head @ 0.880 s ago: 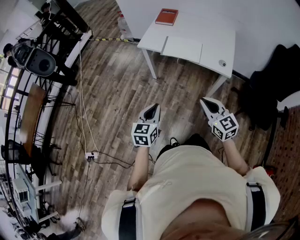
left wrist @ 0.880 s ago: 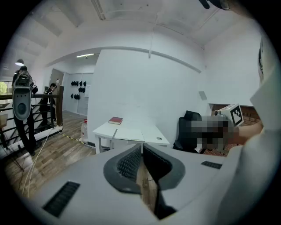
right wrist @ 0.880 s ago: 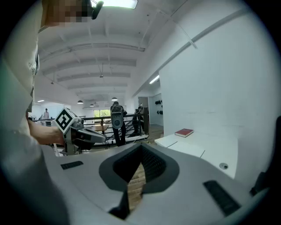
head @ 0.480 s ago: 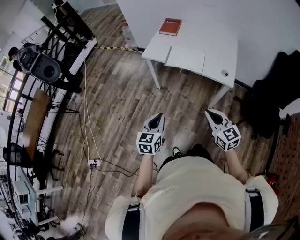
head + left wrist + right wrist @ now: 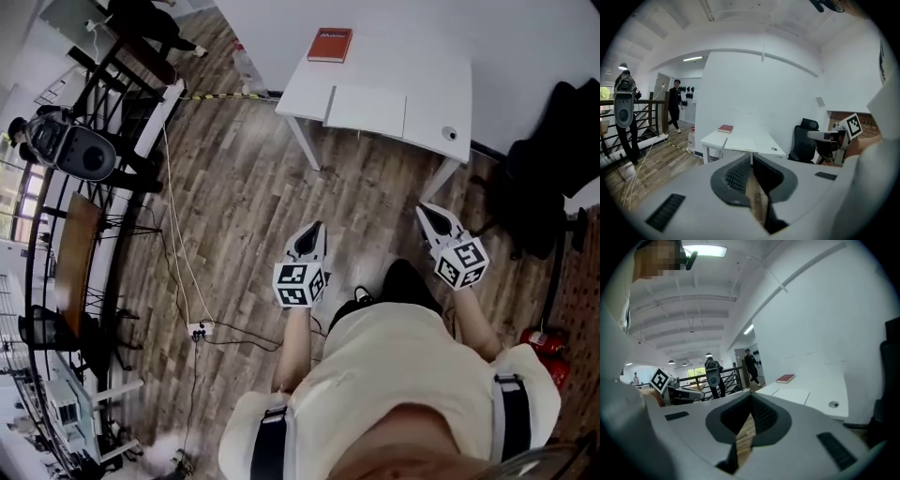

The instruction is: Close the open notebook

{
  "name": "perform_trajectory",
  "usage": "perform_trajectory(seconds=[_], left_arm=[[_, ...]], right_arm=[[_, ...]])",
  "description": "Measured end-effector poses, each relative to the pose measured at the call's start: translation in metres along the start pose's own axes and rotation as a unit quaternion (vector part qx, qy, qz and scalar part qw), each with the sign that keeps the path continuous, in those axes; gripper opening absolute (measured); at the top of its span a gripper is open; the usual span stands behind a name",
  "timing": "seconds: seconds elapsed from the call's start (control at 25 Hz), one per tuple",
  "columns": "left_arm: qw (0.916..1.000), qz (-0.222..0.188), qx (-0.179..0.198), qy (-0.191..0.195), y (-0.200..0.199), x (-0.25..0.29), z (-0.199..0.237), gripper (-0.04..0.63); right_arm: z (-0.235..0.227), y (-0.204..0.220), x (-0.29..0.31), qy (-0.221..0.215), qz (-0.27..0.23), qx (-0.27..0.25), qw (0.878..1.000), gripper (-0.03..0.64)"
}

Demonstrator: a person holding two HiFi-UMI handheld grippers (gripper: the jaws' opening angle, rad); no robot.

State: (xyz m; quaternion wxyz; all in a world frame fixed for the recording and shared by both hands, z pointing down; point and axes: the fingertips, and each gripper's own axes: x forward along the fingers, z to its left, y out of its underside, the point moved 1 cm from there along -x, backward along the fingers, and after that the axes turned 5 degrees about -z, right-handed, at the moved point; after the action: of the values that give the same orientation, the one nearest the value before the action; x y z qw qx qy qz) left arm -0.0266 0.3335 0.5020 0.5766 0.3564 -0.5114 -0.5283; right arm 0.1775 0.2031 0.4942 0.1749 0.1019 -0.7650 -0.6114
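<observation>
Notebook [image 5: 366,98] lay open and flat at near edge of desk [image 5: 436,66], far ahead, well apart from both grippers | left gripper [image 5: 316,228], right gripper [image 5: 424,210]: jaws closed together, empty | judged light, pages floppy; nip one outer page edge, fold over.

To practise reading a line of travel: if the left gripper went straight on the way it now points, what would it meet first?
Most likely the near edge of the white table, about where the open notebook lies. The left gripper, jaws shut and empty, points at it with only wood floor between. Depth is hard to judge.
</observation>
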Motion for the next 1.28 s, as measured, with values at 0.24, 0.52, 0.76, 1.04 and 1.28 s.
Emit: perform_trajectory(seconds=[0.24,0.52,0.76,1.04,1.28], left_arm=[[0.9997,0.023,-0.007,-0.002,0.01,0.042,0.003,0.031],[0.9997,0.02,0.015,-0.003,-0.042,0.097,0.013,0.031],[0.9992,0.019,0.032,-0.013,-0.066,0.143,0.014,0.031],[0.998,0.038,0.034,-0.038,-0.073,0.165,0.013,0.031],[0.9959,0.062,0.008,-0.066,-0.054,0.162,0.026,0.031]], right_arm=[[-0.045,0.027,0.006,0.028,0.042,0.008,0.999,0.008],[-0.068,-0.013,0.065,-0.002,0.007,-0.055,0.998,0.008],[-0.099,-0.039,0.109,-0.027,-0.016,-0.031,0.999,0.008],[-0.138,-0.038,0.143,-0.05,0.013,-0.035,0.998,0.008],[-0.126,-0.026,0.168,-0.088,0.038,-0.062,0.993,0.008]])
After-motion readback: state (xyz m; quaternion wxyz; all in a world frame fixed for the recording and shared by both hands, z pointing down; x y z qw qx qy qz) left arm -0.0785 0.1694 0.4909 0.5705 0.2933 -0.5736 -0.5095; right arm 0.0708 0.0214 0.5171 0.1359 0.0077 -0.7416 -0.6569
